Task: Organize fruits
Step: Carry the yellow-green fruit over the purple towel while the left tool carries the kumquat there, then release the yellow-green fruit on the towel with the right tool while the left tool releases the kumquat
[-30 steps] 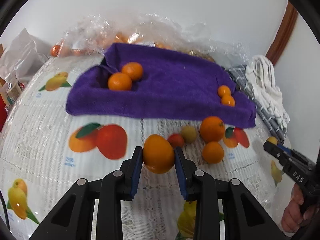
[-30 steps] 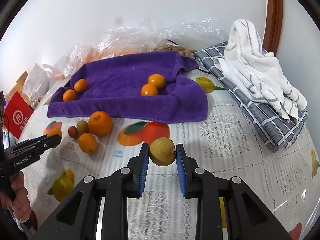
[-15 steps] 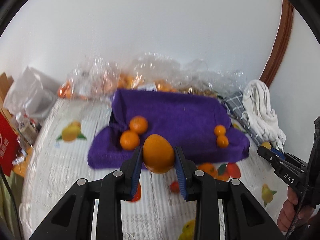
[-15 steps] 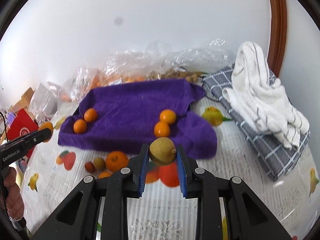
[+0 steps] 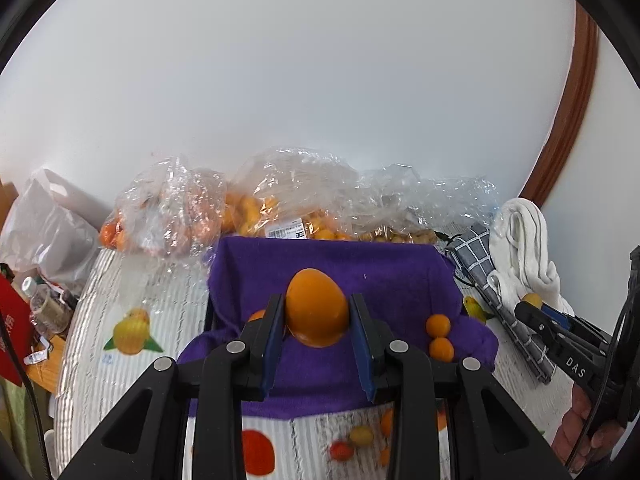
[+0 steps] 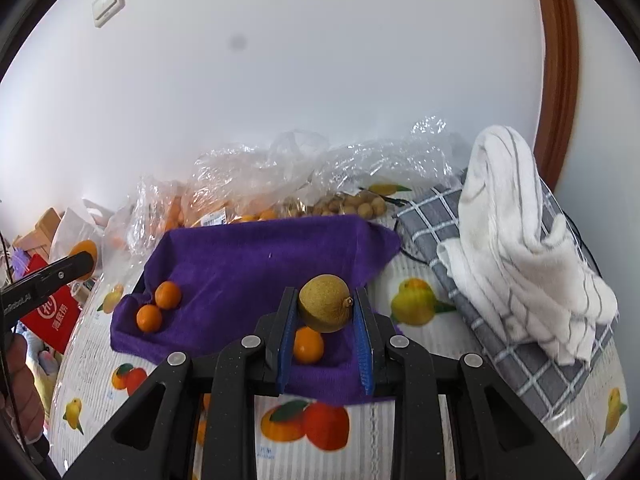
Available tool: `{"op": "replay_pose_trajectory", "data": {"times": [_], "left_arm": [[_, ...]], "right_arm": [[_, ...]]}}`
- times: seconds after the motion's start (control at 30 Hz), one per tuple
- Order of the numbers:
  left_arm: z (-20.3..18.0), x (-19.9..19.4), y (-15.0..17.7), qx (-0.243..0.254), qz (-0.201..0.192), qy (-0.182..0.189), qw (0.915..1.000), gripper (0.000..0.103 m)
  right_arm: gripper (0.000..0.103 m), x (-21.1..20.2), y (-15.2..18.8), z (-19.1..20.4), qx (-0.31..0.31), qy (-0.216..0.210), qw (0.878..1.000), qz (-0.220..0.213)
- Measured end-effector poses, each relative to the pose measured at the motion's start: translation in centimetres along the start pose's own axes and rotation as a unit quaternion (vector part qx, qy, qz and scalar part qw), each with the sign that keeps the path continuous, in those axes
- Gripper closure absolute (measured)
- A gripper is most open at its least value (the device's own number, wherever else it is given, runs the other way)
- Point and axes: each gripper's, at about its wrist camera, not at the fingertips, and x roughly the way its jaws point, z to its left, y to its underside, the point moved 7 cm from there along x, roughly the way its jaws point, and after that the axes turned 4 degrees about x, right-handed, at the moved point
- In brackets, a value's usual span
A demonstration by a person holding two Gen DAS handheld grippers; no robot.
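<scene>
A home: fruit-print tablecloth (image 6: 404, 432), folded towels (image 6: 520, 240), plastic shopping bags (image 5: 304, 192), wall light switch (image 6: 107, 3).

White letters "DAS" mark the black body of the right gripper (image 5: 538, 312) in the left wrist view, while a barcode label (image 5: 287, 233) on a clear plastic bag (image 5: 296, 188) and white characters on a red bag (image 6: 50, 312) in the right wrist view stay too small to read.
</scene>
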Motion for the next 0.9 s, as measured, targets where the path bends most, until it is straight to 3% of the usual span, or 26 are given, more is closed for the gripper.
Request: {"op": "replay_pose_trajectory", "data": {"times": [0.33, 0.9], "left_arm": [[1.0, 4.4, -0.5, 0.003, 0.028, 0.009, 0.9995, 0.073], [4.4, 9.3, 1.1, -0.015, 0.077, -0.016, 0.9968, 0.073]], "right_arm": [[0.076, 4.3, -0.4, 0.7, -0.008, 0.007, 1.0, 0.019], [0.076, 10.0, 1.3, 0.6, -0.012, 0.011, 0.998, 0.055]]}}
